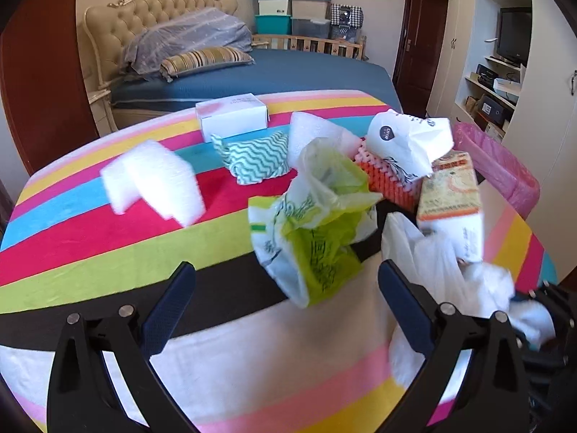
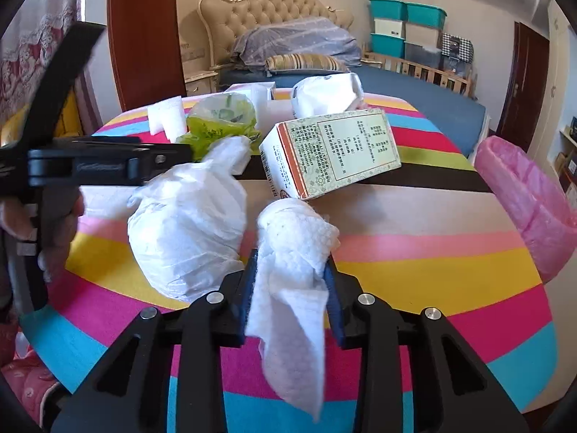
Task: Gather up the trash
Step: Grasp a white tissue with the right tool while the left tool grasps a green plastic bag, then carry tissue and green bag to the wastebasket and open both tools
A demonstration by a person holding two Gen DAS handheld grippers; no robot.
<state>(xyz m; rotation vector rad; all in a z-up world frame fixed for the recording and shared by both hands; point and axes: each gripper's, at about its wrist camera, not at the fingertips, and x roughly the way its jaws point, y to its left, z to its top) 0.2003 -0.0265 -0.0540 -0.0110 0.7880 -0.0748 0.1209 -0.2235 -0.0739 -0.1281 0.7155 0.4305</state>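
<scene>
My right gripper is shut on a crumpled white paper towel, which sticks up above the pads and hangs down below them over the striped tablecloth. Just left of it lies a knotted white plastic bag. A printed carton lies on its side beyond it. My left gripper is open above the table, with a crumpled green plastic bag just ahead between its fingers, untouched. In the right wrist view the left gripper comes in from the left.
A bin with a pink liner stands off the table's right edge. Farther back on the table are white foam blocks, a white box, a wavy green cloth, orange foam and a white paper bag. A bed lies beyond.
</scene>
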